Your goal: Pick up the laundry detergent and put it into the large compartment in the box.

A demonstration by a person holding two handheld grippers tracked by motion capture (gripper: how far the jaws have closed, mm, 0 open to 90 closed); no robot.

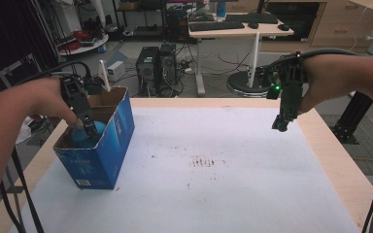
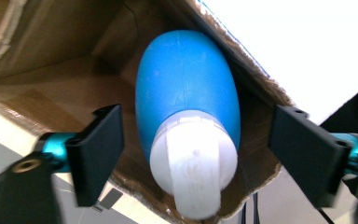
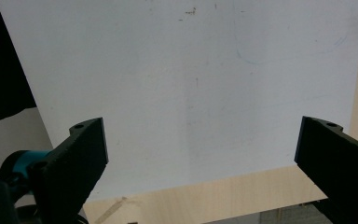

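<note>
White-covered counter (image 1: 233, 165) holds the blue box (image 1: 111, 145), where my spread left gripper (image 2: 193, 140) straddles the blue bottle (image 2: 186, 93) lying inside; lifting carelessly could snag the cardboard rim.

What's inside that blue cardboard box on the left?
A blue bottle with a white cap lies inside the blue box, between the open jaws of the left gripper, which do not touch it. The bottle hides the box floor beneath it, so anything under it cannot be seen.

Dim room, glaring white mat — close-ups blurred.
</note>
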